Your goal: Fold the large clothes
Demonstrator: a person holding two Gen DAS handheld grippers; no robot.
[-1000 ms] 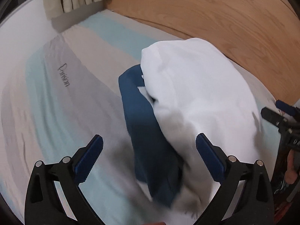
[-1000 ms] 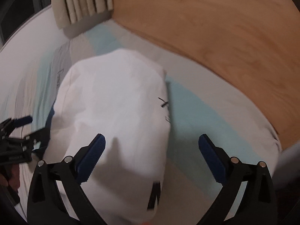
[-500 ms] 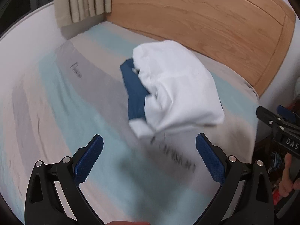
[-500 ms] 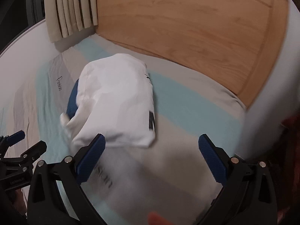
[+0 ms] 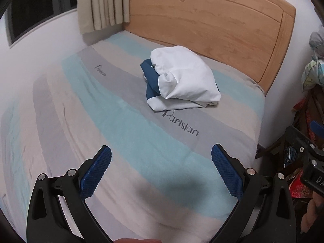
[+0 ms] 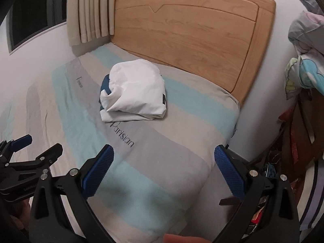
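A home bedroom: striped bed (image 5: 125, 121), wooden headboard (image 6: 192, 30), curtain (image 5: 101, 4) by a window (image 6: 30, 10)

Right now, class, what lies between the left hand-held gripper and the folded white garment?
Only striped bedsheet, bare but for the printed word Parisian, separates the left hand-held gripper from the folded white garment; the left wrist view shows it.

Folded white garment (image 6: 137, 89) on striped bed (image 6: 182, 141)

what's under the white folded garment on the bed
A dark blue fabric layer shows at the left edge of the white garment, on the striped sheet. How far it extends underneath is covered.
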